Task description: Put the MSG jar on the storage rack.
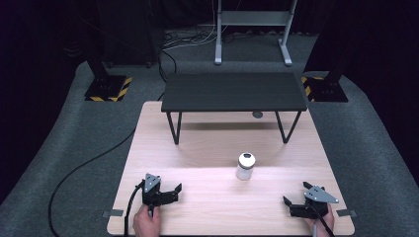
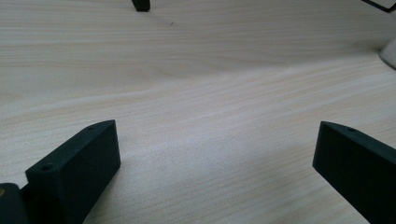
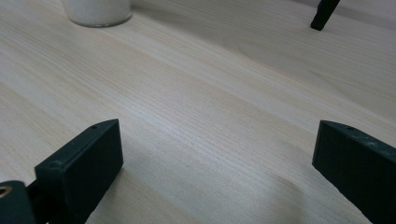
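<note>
A small white jar (image 1: 245, 166) with a dark lid stands upright near the middle of the light wooden table (image 1: 207, 207); its base (image 3: 97, 11) shows at the top left of the right gripper view. My left gripper (image 1: 173, 193) rests low at the table's near left, jaws wide apart over bare wood (image 2: 215, 140), open. At the near right my right gripper (image 1: 295, 195) is also open, nothing between its jaws (image 3: 217, 149). Both lie well short of the jar.
A low black shelf (image 1: 234, 92) on thin metal legs (image 1: 174, 129) stands across the far half of the table. A leg's foot (image 3: 322, 16) shows in the right gripper view. Cables run over the grey floor at the left.
</note>
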Available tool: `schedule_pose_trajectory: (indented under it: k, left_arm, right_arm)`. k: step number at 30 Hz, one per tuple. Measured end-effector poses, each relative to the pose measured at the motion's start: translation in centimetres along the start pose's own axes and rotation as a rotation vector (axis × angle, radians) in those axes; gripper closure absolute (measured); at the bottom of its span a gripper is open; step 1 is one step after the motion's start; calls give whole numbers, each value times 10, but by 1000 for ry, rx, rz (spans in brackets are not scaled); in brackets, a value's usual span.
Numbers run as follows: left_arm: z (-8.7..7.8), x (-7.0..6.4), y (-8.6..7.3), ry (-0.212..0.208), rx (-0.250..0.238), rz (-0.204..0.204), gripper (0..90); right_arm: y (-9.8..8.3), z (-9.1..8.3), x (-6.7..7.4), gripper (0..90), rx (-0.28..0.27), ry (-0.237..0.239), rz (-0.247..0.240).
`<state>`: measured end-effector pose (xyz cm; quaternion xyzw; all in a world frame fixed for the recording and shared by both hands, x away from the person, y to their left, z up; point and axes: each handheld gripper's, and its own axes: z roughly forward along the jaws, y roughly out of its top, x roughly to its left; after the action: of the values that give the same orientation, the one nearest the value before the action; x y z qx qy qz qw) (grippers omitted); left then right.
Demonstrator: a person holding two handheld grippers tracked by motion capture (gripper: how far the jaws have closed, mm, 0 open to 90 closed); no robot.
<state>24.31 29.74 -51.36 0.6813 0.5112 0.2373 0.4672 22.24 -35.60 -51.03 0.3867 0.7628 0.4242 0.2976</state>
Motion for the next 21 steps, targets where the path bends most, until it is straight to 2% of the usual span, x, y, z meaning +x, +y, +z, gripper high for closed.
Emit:
schedule_pose_trajectory:
  k: [9, 12, 15, 18, 21]
  left_arm:
    - [1, -2, 1, 8, 8, 18, 5]
    - [1, -2, 2, 7, 9, 20, 5]
    - [1, -2, 2, 7, 9, 20, 5]
    - [1, -3, 2, 9, 11, 23, 5]
    - [1, -3, 2, 10, 12, 25, 5]
  right_arm:
    - [3, 1, -4, 0, 15, 29, -9]
    - [0, 0, -7, 0, -7, 50, 5]
    - [5, -1, -8, 0, 7, 69, 10]
    - [10, 1, -8, 0, -8, 100, 20]
    - [18, 5, -4, 0, -27, 122, 1]
